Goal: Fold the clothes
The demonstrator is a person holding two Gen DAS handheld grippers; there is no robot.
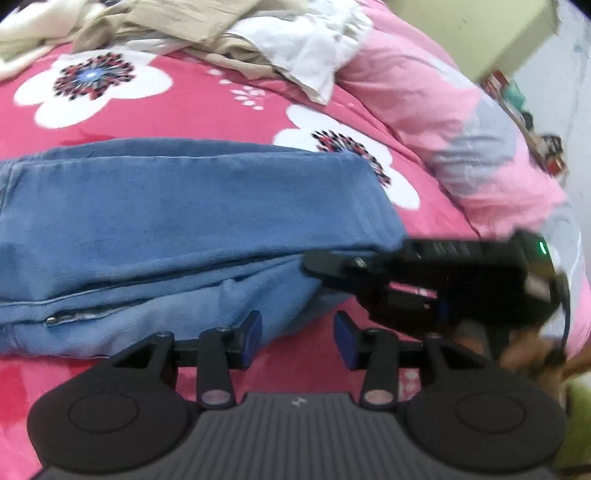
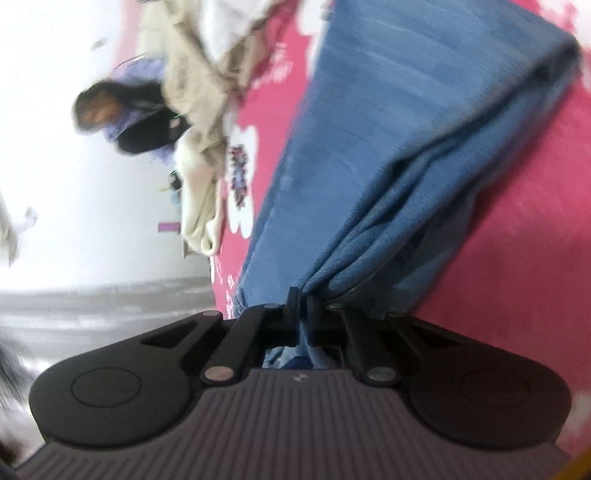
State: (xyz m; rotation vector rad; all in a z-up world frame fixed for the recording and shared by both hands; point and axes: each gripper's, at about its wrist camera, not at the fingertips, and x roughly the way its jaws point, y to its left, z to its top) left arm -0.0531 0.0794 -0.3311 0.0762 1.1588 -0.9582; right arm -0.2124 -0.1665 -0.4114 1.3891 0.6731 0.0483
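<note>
Blue jeans (image 1: 184, 206) lie folded lengthwise on a pink floral bedsheet (image 1: 203, 103). In the left wrist view my left gripper (image 1: 299, 336) stands open at the jeans' near edge. Its blue pads (image 1: 255, 332) sit apart, one overlapping the denim, and neither presses on it. My right gripper (image 1: 314, 264) comes in from the right and bites the side of the jeans. In the right wrist view the right gripper (image 2: 301, 314) is shut on a bunched fold of the jeans (image 2: 406, 129), and the cloth runs away from it across the sheet (image 2: 517, 258).
A heap of beige and white clothes (image 1: 221, 29) lies at the far side of the bed. A pink and grey quilt (image 1: 461, 140) is bunched at the right. A person (image 2: 122, 118) is beside the bed, near the clothes heap (image 2: 199, 110).
</note>
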